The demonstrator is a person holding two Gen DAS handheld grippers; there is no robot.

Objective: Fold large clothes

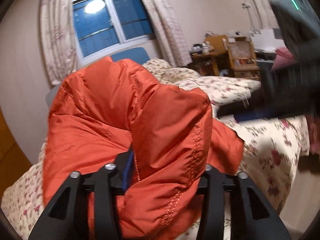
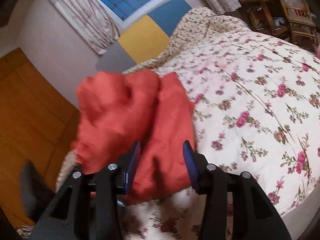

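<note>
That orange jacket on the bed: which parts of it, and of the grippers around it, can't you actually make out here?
- Left wrist view: the orange jacket bulges over the left gripper, hiding its right pad and any grip.
- Left wrist view: the right gripper is a dark motion blur.
- Right wrist view: the jacket is smeared; sleeves and collar are indistinguishable.
- Both views: the floral bedspread is cut by the frame edge.

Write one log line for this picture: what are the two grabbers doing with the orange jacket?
left gripper: orange jacket bunched between jaws, grip unclear | right gripper: open around jacket fold | surface: floral bedspread | fold: unfinished
</note>
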